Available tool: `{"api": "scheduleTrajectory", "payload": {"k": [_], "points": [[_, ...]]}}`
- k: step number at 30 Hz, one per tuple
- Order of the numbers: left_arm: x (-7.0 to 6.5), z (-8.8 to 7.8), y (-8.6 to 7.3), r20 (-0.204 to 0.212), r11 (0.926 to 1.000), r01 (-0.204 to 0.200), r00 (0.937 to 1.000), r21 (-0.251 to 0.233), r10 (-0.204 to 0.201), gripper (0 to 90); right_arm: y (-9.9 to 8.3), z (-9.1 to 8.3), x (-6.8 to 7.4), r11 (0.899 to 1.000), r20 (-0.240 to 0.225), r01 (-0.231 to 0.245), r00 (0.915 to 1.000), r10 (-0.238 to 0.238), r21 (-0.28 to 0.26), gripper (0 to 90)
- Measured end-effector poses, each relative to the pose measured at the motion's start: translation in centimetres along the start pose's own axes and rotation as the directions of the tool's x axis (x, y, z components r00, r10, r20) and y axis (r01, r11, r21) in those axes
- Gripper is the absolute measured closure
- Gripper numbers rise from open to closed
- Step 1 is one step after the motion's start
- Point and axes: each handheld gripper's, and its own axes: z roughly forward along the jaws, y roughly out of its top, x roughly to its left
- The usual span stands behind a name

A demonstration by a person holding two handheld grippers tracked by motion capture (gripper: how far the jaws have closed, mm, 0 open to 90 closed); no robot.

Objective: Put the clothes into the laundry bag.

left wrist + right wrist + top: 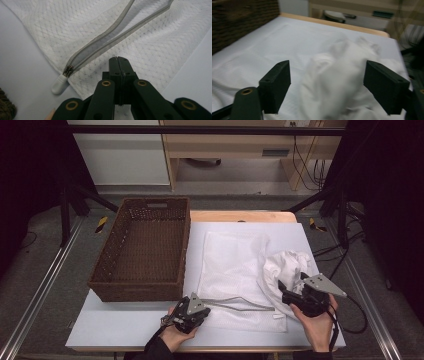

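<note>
White mesh laundry bag [232, 270], zipper [105, 42] open, lies flat mid-table right of wicker basket [142, 247]. Left gripper [192, 310], jaws pressed together, sits at the bag's near-left edge, pinching its mesh. White garment [287, 267], crumpled on the bag's right side, lies between the spread jaws of right gripper [292, 292], untouched.

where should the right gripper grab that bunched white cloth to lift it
Grip the raised bunched fold at the top of the white cloth, coming from the person's side: the right gripper, jaws open, already straddles that hump, which likely pinches easier than the flat edges.
</note>
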Motion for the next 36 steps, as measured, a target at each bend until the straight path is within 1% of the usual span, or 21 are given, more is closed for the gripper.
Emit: {"api": "scheduleTrajectory", "payload": {"k": [2,3,6,9,11,12,14,16,19,21,23,24,25,27,28,29,30,31,33,34,36], "points": [[0.0,0.0,0.0,0.001,1.0,-0.003,1.0,0.0,0.003,89.8,0.3,0.5,1.6,1.0,-0.067,0.025,0.9975,-0.025,0.011,26.3],[0.0,0.0,0.0,0.001,1.0,-0.004,1.0,0.0,0.004,89.8,0.4,0.8,2.4,0.999,-0.099,0.037,0.9945,-0.035,0.021,27.7],[-0.1,0.0,0.0,0.0,1.0,-0.006,1.0,0.0,0.006,89.7,0.1,2.3,4.8,0.997,-0.19,0.058,0.9807,-0.046,0.059,31.7],[-0.1,0.0,0.0,-0.003,1.0,-0.009,1.0,0.0,0.009,89.7,-0.8,4.1,6.5,0.991,-0.254,0.074,0.9661,-0.044,0.109,36.0],[0.0,0.0,0.0,0.001,0.9999,-0.01,0.9999,0.003,0.01,89.7,-1.6,5.2,7.3,0.985,-0.268,0.079,0.9628,-0.035,0.155,39.0],[0.0,0.0,0.0,0.005,0.9999,-0.009,0.9999,0.005,0.009,89.7,-2.0,5.7,7.5,0.98,-0.273,0.098,0.9609,-0.048,0.173,40.1],[0.1,0.0,0.0,0.009,1.0,-0.005,0.9999,0.007,0.005,89.6,-2.6,6.4,7.9,0.972,-0.275,0.109,0.9602,-0.049,0.208,43.2],[0.0,0.0,0.0,0.008,1.0,-0.007,1.0,0.006,0.007,89.6,-3.1,6.9,8.2,0.968,-0.276,0.114,0.9599,-0.05,0.223,47.3],[0.0,0.0,0.0,0.005,0.9999,-0.01,0.9999,0.008,0.01,89.6,-3.8,7.5,8.2,0.957,-0.269,0.129,0.9614,-0.057,0.259,53.5],[0.0,0.0,0.1,0.006,0.9999,-0.009,0.9999,0.009,0.009,89.6,-4.0,7.8,8.3,0.949,-0.254,0.148,0.9642,-0.076,0.278,58.6],[0.0,0.0,0.1,0.008,0.9999,-0.006,0.9999,0.009,0.006,89.7,-4.1,7.8,8.3,0.943,-0.251,0.159,0.9642,-0.085,0.292,66.0],[0.0,0.0,0.1,0.007,0.9999,-0.007,0.9999,0.009,0.007,89.7,-4.1,7.8,8.3,0.942,-0.247,0.167,0.9643,-0.094,0.292,68.7],[0.0,0.0,0.1,0.005,0.9999,-0.01,0.9999,0.009,0.01,89.6,-4.1,7.8,8.2,0.942,-0.247,0.164,0.9646,-0.091,0.293,73.7],[0.0,0.0,0.1,0.003,0.9999,-0.012,0.9999,0.009,0.012,89.6,-4.0,7.8,8.1,0.94,-0.247,0.162,0.9651,-0.088,0.299,80.4],[0.0,0.0,0.1,0.003,0.9999,-0.011,0.9999,0.01,0.011,89.6,-4.0,7.7,8.0,0.941,-0.25,0.158,0.9646,-0.083,0.297,84.0],[0.0,0.0,0.1,0.006,0.9999,-0.01,0.9999,0.009,0.01,89.7,-3.9,7.6,8.0,0.945,-0.247,0.152,0.9657,-0.079,0.29,85.9],[0.0,0.0,0.1,0.007,0.9999,-0.008,0.9999,0.009,0.008,89.7,-3.7,7.5,7.9,0.95,-0.246,0.147,0.966,-0.079,0.275,87.3],[0.0,0.0,0.1,0.008,0.9999,-0.006,0.9999,0.009,0.006,89.6,-3.5,7.3,7.8,0.955,-0.241,0.136,0.968,-0.071,0.264,87.9],[0.0,0.0,0.1,0.009,0.9999,-0.008,0.9999,0.012,0.008,89.6,-3.0,7.0,7.6,0.966,-0.235,0.121,0.9698,-0.066,0.229,88.3],[0.1,0.0,0.1,0.009,0.9999,-0.009,0.9999,0.014,0.009,89.6,-2.7,6.8,7.5,0.971,-0.23,0.106,0.9716,-0.055,0.216,88.4],[0.0,0.0,0.2,0.008,0.9999,-0.008,0.9999,0.015,0.008,89.6,-2.3,6.4,7.4,0.979,-0.226,0.099,0.9726,-0.057,0.18,88.5]]}}
